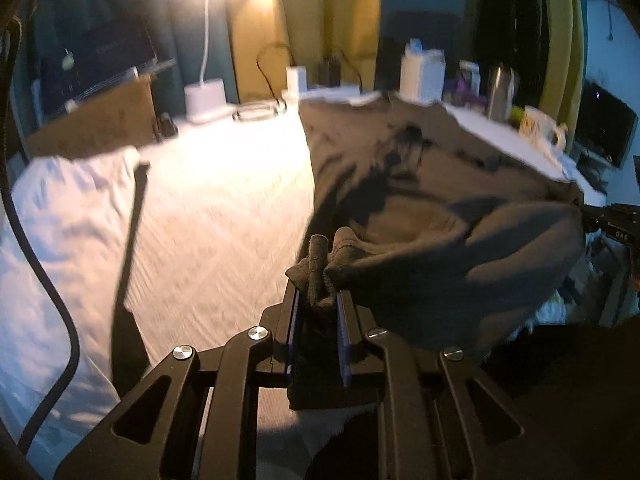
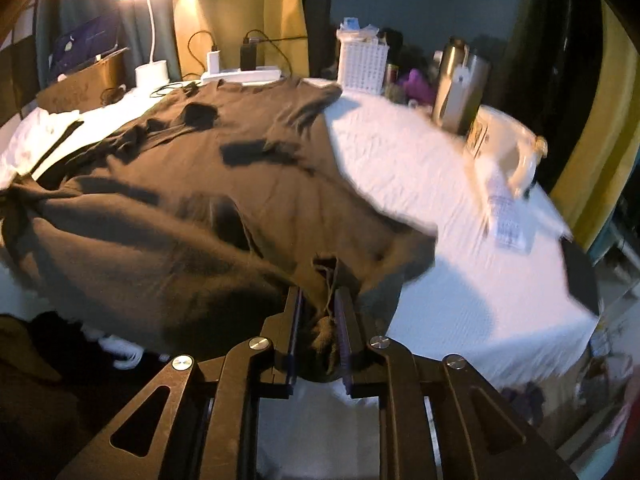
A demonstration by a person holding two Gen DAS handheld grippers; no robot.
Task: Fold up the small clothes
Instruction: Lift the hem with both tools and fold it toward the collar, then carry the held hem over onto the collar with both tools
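on the white-covered table [image 2: 420, 168], left to right: your left gripper [image 1: 318, 280] is clamped on the near hem corner of the brown t-shirt [image 2: 224, 184], your right gripper [image 2: 320, 300] clamped on the other corner. shirt's spread flat, collar far. looks like first fold starting: next, carry hem evenly toward collar.

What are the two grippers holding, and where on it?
Both pinch the brown shirt at its near hem: left gripper, right gripper.
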